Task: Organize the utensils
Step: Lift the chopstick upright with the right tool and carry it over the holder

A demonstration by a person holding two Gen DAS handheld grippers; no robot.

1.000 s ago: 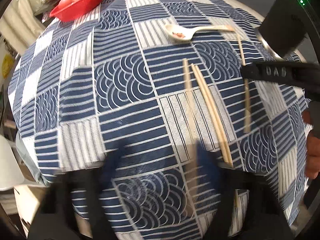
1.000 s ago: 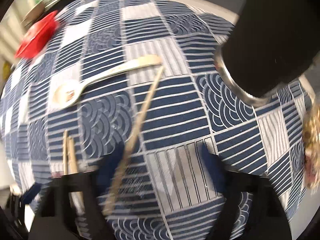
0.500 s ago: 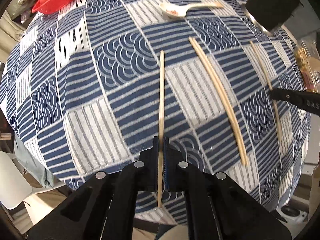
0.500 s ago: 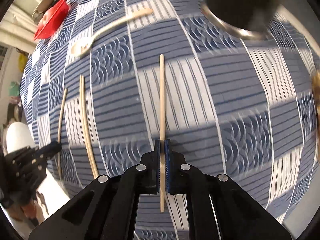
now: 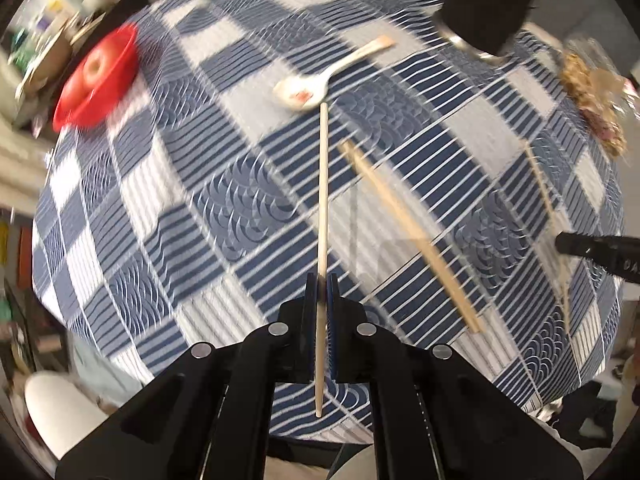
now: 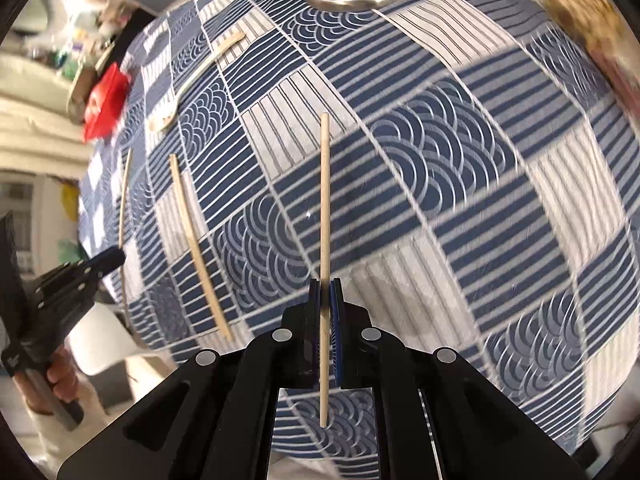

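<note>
Left wrist view: left gripper (image 5: 321,294) clamped on one chopstick (image 5: 322,216), right gripper (image 6: 325,300) likewise on another (image 6: 325,200), both lifted; loose chopsticks (image 5: 408,236) & spoon (image 5: 320,80) left on tablecloth (image 5: 160,208), holder (image 5: 492,0) apparently unfilled — early stage.

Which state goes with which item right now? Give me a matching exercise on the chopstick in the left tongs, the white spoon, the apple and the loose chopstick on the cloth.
Items:
1. held chopstick
2. white spoon
3. apple
4. loose chopstick

States:
A. in the red dish
B. flat on the cloth, right of the held one
C. clamped in the shut left tongs
D. on the cloth, just past the held one's far tip

Pairs: 1-C, 2-D, 3-A, 4-B
</note>
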